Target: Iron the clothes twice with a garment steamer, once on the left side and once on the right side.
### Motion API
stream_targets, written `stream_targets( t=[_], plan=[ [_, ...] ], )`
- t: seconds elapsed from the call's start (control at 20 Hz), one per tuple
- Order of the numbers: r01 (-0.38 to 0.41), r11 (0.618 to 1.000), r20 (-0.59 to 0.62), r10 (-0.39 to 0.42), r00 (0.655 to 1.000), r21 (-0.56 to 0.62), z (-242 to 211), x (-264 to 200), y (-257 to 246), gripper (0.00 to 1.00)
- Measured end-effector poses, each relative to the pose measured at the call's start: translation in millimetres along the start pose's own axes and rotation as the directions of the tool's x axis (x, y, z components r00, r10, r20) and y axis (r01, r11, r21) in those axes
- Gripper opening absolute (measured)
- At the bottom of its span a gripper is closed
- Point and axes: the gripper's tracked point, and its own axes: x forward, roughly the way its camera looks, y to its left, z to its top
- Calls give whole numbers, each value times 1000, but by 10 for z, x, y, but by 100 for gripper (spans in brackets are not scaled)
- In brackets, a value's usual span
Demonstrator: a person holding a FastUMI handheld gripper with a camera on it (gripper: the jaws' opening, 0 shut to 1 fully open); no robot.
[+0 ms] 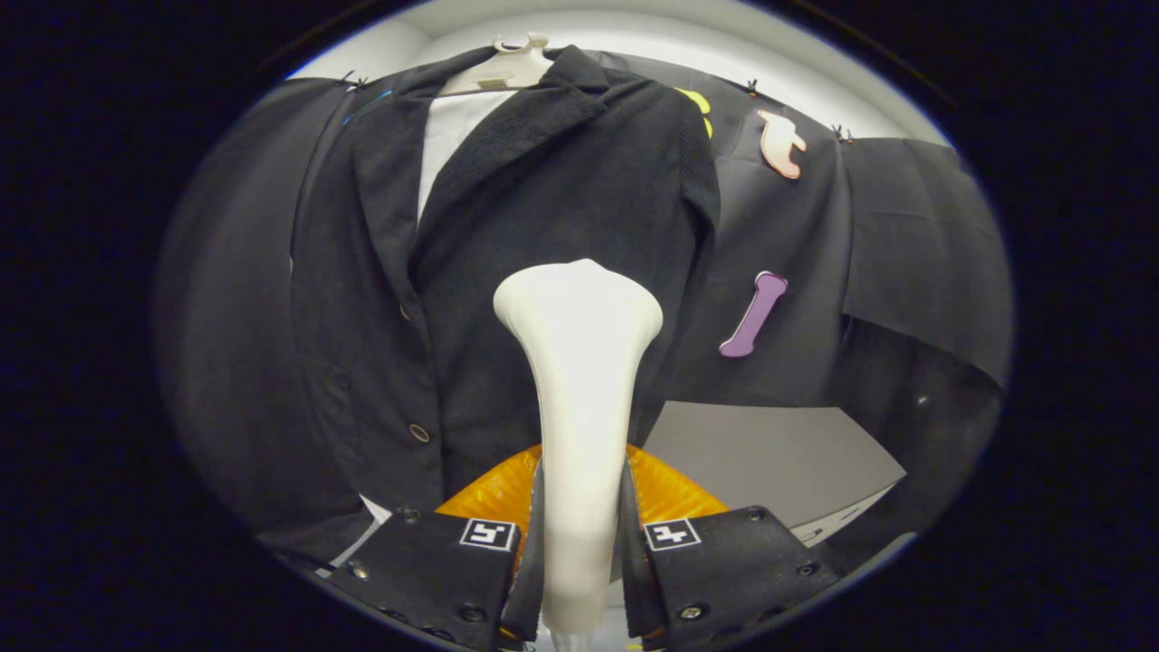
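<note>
A white garment steamer (579, 407) stands upright between my fingers, its wide head up against the front of a dark jacket (543, 208). My gripper (579, 534) is shut on the steamer's slim handle, both fingers pressing its sides. The jacket hangs on a pale hanger (507, 68) with a white lining (453, 136) showing at the open collar. The steamer head sits at mid-height on the jacket's right panel, just right of the button line (418, 433).
Black cloth walls (860, 235) hang behind and to both sides of the jacket. A grey tabletop (770, 453) lies lower right, beyond my right finger. The jacket's hem hangs just ahead of my left finger.
</note>
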Motion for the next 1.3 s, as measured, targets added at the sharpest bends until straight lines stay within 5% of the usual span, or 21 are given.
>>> stream_targets(
  t=[1.3],
  plan=[
    [5,999,-146,0,989,37,-1306,236,287,38]
  ],
)
